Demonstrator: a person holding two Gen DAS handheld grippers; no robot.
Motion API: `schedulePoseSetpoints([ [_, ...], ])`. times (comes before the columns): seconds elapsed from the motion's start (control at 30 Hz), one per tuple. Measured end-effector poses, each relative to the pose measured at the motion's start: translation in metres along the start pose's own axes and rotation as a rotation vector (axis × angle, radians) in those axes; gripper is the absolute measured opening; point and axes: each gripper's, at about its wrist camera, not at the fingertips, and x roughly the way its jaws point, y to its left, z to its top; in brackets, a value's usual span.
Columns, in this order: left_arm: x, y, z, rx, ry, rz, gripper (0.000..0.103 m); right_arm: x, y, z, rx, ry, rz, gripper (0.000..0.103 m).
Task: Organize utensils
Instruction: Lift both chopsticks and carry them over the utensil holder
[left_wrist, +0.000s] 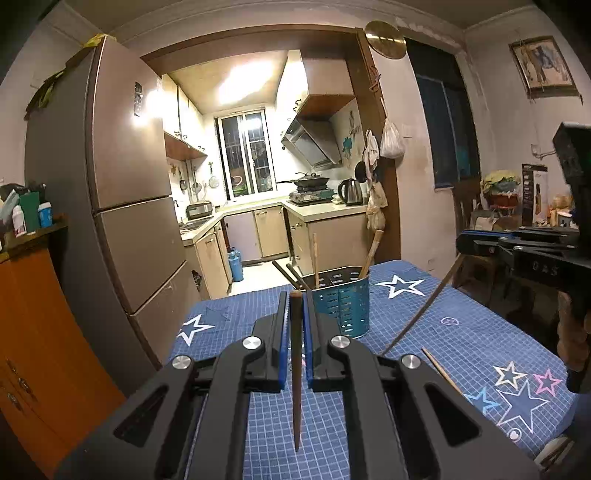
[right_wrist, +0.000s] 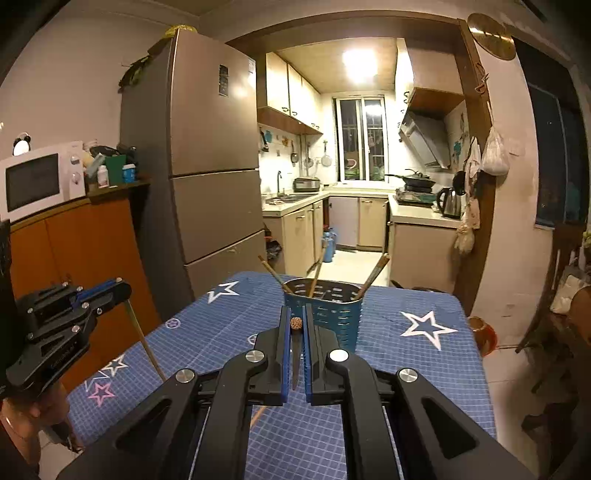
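Both chopsticks run down behind the gripper bodies, so their lower ends are partly hidden. Left gripper (left_wrist: 295, 312) is pinched on a brown chopstick (left_wrist: 296, 369), right gripper (right_wrist: 295, 325) clamped on a dark chopstick (right_wrist: 296, 354). The teal holder (left_wrist: 341, 302) stands on the blue star tablecloth (left_wrist: 461, 332) just past both, with a few utensils poking out. Fridge (right_wrist: 214, 155) left, lit kitchen behind.

The chopstick (left_wrist: 295, 365) looks like smooth, dark, matt wood. The holder (right_wrist: 328, 317) is perforated blue metal with a dull sheen. The tablecloth (right_wrist: 406, 387) is matt printed cloth. Both grippers are matt black plastic with shiny metal bolts.
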Motion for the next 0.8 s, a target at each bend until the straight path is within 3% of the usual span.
schedulePoseSetpoints([
  [0.23, 0.017, 0.004, 0.011, -0.002, 0.035, 0.024, 0.005, 0.001, 0.001, 0.011, -0.046, -0.008, -0.045, 0.007],
  [0.57, 0.042, 0.001, 0.019, 0.003, 0.084, 0.134, 0.005, 0.007, -0.002, 0.020, -0.068, -0.002, -0.084, 0.007],
  [0.8, 0.044, 0.003, 0.024, 0.001, 0.086, 0.169, 0.005, 0.014, -0.008, 0.033, -0.069, 0.004, -0.109, 0.007],
])
